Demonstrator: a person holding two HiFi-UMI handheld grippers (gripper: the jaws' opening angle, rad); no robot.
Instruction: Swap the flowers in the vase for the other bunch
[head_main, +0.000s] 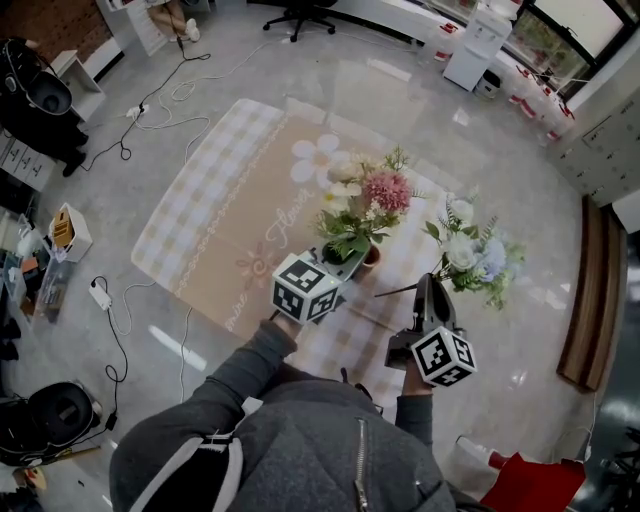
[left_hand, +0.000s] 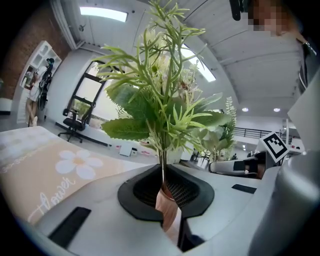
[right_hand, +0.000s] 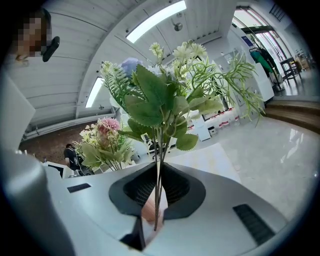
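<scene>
My left gripper (head_main: 348, 263) clamping thin green plastic stems of pink bunch (head_main: 376, 195), standing in small terracotta vase (head_main: 371, 257) on gingham cloth (head_main: 215, 200). My right gripper (head_main: 428, 287) pinching wiry stems of leafy white-blue bunch (head_main: 474, 256) alongside.

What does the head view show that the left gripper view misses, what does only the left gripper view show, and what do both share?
Only the head view: the vase, the person's grey sleeves and floor cables. Only the left gripper view: ceiling lights and the left gripper shut on the stems of the pink bunch. Both: the daisy-print mat, that bunch, and the right gripper with the other bunch.
</scene>
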